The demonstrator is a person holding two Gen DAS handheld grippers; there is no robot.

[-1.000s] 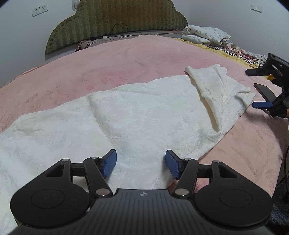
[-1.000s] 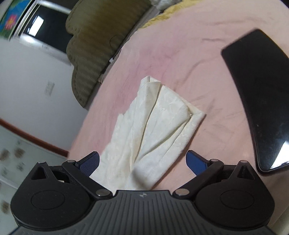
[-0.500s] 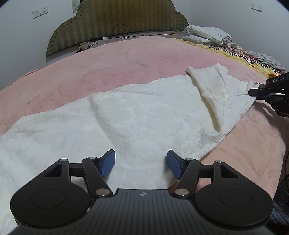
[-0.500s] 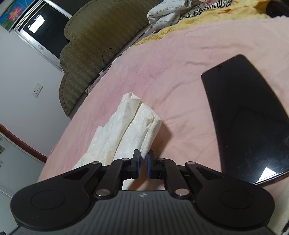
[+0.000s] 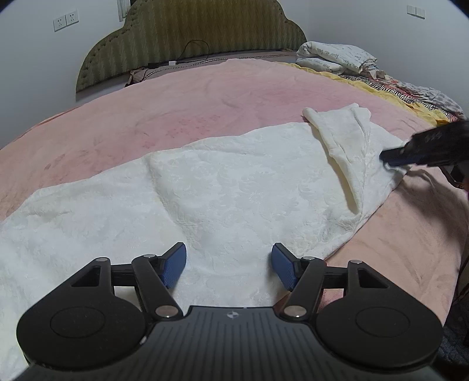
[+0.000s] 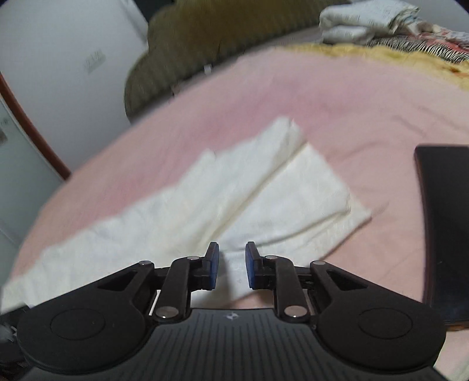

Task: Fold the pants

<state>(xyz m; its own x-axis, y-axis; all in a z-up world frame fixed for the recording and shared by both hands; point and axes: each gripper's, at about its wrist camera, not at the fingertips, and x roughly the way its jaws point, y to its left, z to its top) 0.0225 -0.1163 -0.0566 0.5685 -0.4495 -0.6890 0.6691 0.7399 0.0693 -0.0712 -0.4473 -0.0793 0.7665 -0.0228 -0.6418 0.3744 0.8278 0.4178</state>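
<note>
White pants (image 5: 234,187) lie spread flat across a pink bed (image 5: 181,99), running from the near left to the far right in the left wrist view. Their right end is folded into long pleats, one flap lying over the rest.

The left hand-held gripper (image 5: 229,265) hovers low over the near edge of the pants. Its jaws stand wide apart, blue pads (image 5: 173,265) clear of the cloth, with fabric showing between them but not pinched.

The right hand-held gripper (image 6: 231,265) is at the right end of the pants. In the left wrist view it appears as a dark, blurred shape (image 5: 425,146) with its blue tip at the cloth's right edge. In its own view the jaws stand a little apart and have just been opening after a pinch. White fabric lies in the gap between the pads, which do not press on it. This view is blurred.

A black phone (image 6: 445,228) lies on the bed to the right of the pants, well apart from them. At the far side stands an olive headboard (image 5: 205,32), with a cable (image 5: 193,49) running in front of it. At the far right sit a folded white quilt (image 5: 334,55) and a yellow blanket (image 5: 381,85) with striped cloth beside it. Wall sockets (image 5: 66,20) show at the far left.
</note>
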